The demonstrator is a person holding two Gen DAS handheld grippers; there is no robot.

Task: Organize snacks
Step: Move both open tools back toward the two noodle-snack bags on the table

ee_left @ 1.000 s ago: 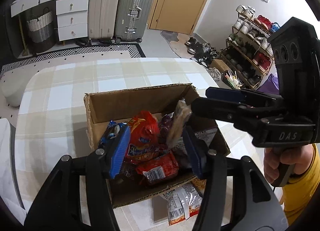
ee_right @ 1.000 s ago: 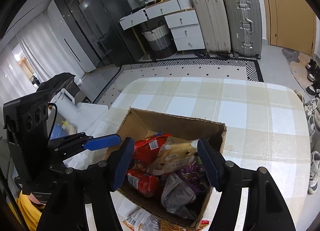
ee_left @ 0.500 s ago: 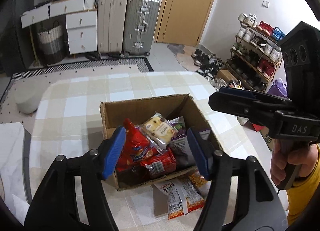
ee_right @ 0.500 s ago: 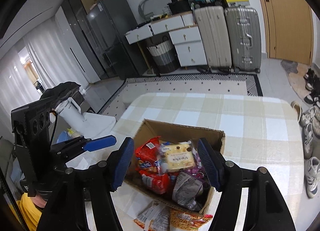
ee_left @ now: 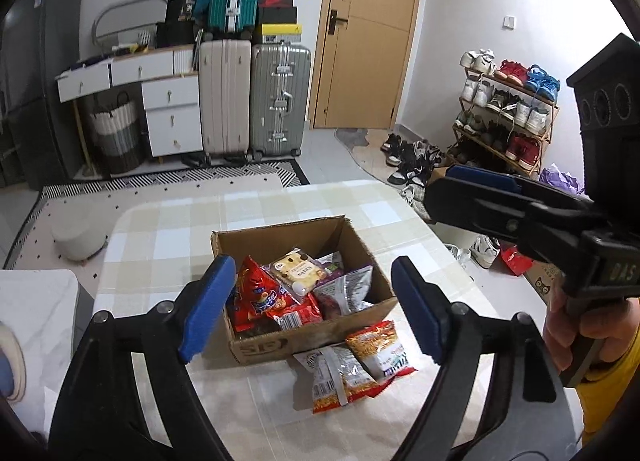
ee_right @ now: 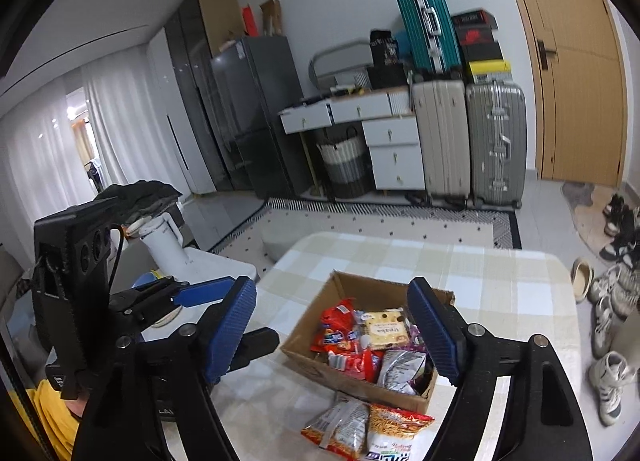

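Since a second ago both grippers have pulled up and back from the cardboard box point(ee_left: 304, 285), so the box looks smaller and farther off in both wrist views, and the cookie pack point(ee_left: 298, 270) that stood on edge among the bags now lies flat on top of them. The left gripper point(ee_left: 310, 311) holds nothing and its jaws are opening, with only air between the blue pads; the right gripper point(ee_right: 332, 335) is the same — empty, opening, clear of the box.

The box sits on the checked tablecloth point(ee_left: 168, 237), flaps up, packed with red chip bags point(ee_left: 260, 297) and a silver pouch point(ee_left: 346, 289). Two packets are not yet in it: an orange snack bag point(ee_left: 378, 349) and a striped snack bag point(ee_left: 336, 377), lying flat on the cloth, touching each other, just against the box's near wall.

To do the next pick well, I would come down on one loose packet at a time (the orange one first, since it partly overlaps the other) and close across its short width, near the sealed end, so the crinkly film does not slip. Lift clear of the wall before moving over the box.

In the left wrist view both packets run lengthwise away from the box wall toward the camera, the orange one angled a little to the right.
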